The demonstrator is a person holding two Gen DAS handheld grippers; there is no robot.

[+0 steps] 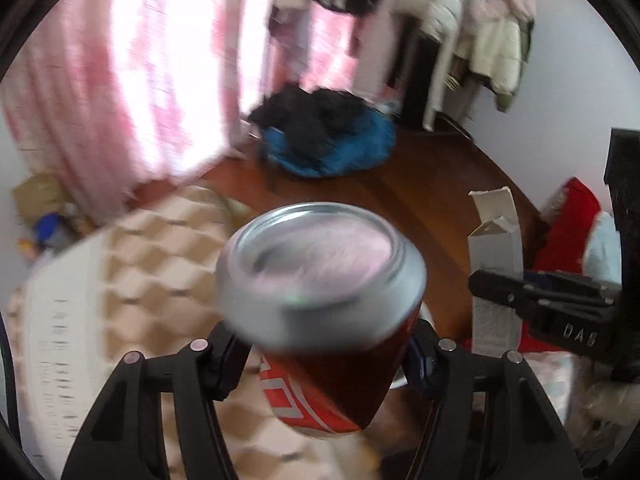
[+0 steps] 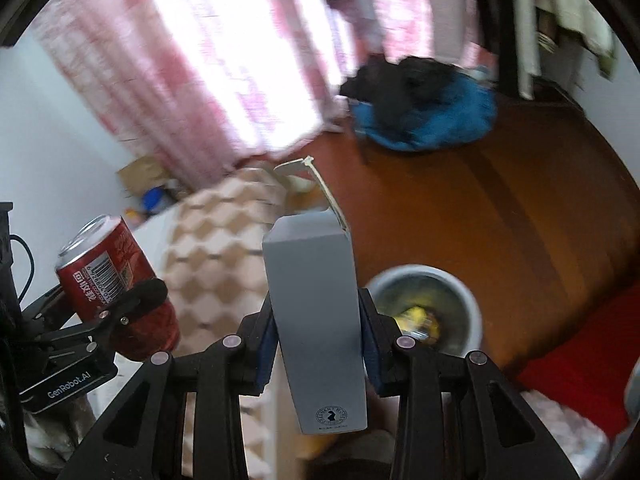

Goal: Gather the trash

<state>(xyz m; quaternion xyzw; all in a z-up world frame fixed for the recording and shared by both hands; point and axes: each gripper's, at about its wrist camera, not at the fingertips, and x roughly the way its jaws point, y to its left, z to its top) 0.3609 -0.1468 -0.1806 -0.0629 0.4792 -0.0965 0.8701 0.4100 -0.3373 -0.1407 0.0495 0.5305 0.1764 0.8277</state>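
The can [image 1: 320, 280] is glossy red-printed metal with a bare brushed-silver end. The box [image 2: 316, 312] is smooth matt grey card, its flap torn pale. At two o'clock the floor [image 2: 500, 208] is polished reddish wood. The bin [image 2: 472, 296] looks like smooth white plastic. The quilt [image 1: 152, 264] at nine o'clock is soft, padded cloth

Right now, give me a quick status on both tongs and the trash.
Left tongs shut on red can. Right tongs shut on grey carton. White bin on floor beyond carton, nothing between.
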